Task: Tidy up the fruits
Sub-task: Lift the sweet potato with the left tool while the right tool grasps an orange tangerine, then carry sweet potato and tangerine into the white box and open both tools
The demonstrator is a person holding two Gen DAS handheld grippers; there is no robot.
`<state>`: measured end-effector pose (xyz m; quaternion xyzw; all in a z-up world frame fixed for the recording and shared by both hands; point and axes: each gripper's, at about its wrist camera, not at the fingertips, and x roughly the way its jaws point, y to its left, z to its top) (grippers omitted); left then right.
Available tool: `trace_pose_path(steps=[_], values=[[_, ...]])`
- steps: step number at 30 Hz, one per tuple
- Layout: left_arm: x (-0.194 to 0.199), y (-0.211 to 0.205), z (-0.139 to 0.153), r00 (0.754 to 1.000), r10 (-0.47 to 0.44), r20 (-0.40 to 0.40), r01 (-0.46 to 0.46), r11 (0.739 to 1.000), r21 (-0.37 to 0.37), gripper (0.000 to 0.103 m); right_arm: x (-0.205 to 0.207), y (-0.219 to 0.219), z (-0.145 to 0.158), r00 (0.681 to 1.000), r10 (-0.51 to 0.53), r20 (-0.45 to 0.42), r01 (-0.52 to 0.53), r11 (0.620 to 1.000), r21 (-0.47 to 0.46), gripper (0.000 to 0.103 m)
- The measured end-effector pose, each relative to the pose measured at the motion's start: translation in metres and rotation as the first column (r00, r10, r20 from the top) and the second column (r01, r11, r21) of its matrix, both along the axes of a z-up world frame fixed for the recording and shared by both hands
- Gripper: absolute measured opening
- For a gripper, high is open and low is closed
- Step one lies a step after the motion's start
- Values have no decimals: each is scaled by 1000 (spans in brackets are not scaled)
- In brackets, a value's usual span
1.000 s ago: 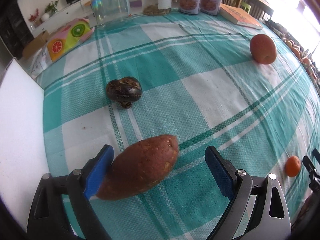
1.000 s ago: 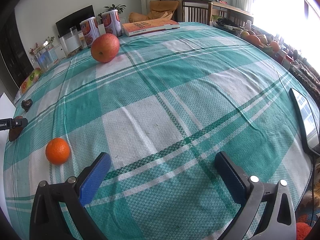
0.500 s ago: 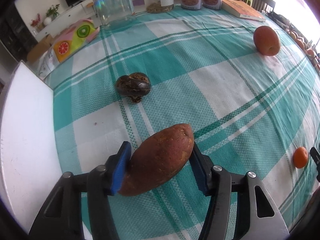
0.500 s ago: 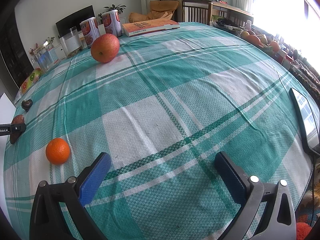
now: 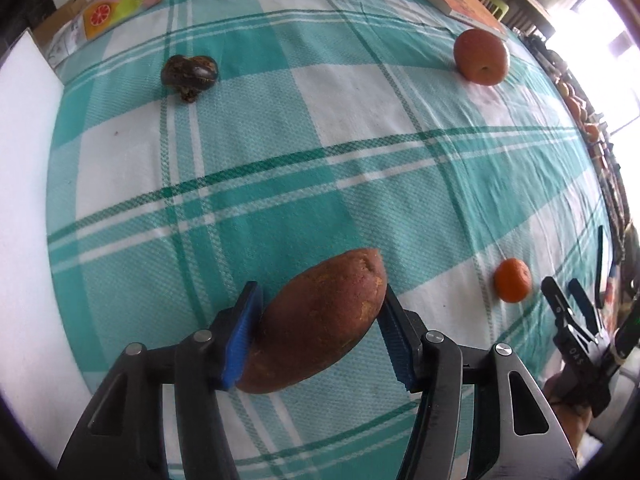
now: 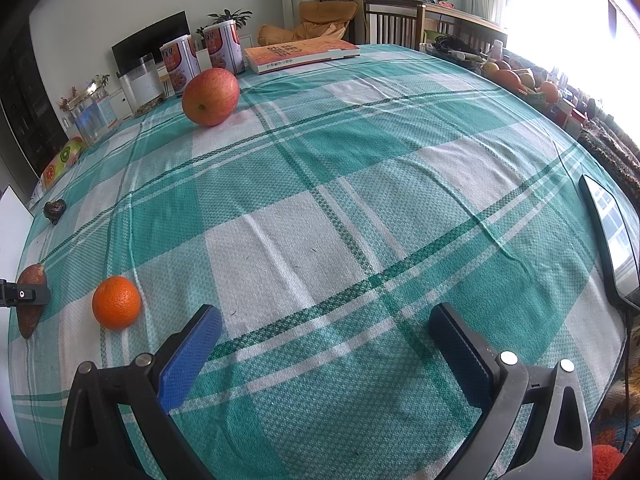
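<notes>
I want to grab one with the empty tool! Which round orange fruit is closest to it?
The small orange, just left of the right tool. The bigger reddish apple sits far back near the cans.

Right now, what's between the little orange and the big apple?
Only bare checked tablecloth lies between the little orange and the big apple, seen in the right wrist view.

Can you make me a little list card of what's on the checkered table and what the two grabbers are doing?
Table cover: teal and white checked tablecloth
Left gripper: shut on the reddish-brown sweet potato
Right gripper: open, holding nothing
Nearest loose fruit: small round orange tangerine, beside the sweet potato
Far fruit: big red-orange apple
Dark item: dark brown lumpy fruit, lying alone
Back edge: two red printed cans, orange book
</notes>
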<state>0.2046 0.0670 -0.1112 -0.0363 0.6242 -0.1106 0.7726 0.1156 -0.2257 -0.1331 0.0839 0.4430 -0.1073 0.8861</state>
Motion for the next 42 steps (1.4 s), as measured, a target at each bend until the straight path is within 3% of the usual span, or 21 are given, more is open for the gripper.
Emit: trace_pose_path(steps=[6,9,10,11,12,16,18,20,22,25,29,34,36,38,42], values=[[-5,-7,-4,998,-53,47,51,997,50,72,0,0,0,1000,0,2,-1,1000,4,103],[-7,-13,-3,992,-104,72,99,992,76,72,-3,-6,2,1000,-1,24,-1,999,50,103],[-9,-16,-3,988,-132,81,124,988,87,68,-5,-9,5,999,9,52,-14,994,110,103],[-12,-20,-2,983,-161,94,151,983,103,65,-8,-12,8,994,43,101,-63,977,205,103],[-15,-23,0,976,-189,107,177,978,107,52,-10,-11,11,985,89,148,-127,952,278,103],[-20,-26,4,982,-150,112,133,980,146,51,-6,28,19,937,285,201,-327,918,223,102],[-29,-19,9,989,-92,116,78,990,117,50,4,49,17,915,363,176,-394,897,201,93],[-46,-13,20,989,-50,138,40,997,69,49,14,66,13,896,420,146,-443,871,212,78],[-65,-8,32,987,-13,163,13,1000,3,48,22,77,7,887,449,110,-462,864,198,73],[-96,0,48,982,29,189,-11,996,-93,47,24,77,4,891,443,99,-454,870,192,33],[-136,22,77,961,85,264,-31,979,-204,47,8,59,10,903,404,149,-430,866,256,33],[-170,49,113,919,168,357,-61,955,-291,47,-10,69,30,872,440,213,-487,821,298,33],[-184,66,129,898,212,386,-81,941,-328,47,-18,88,42,848,480,224,-530,788,315,33],[-197,89,145,868,266,419,-116,930,-349,47,-29,119,63,799,546,252,-601,732,321,33],[-219,146,166,811,366,457,-230,917,-326,47,-53,202,110,646,689,328,-762,555,335,33]])
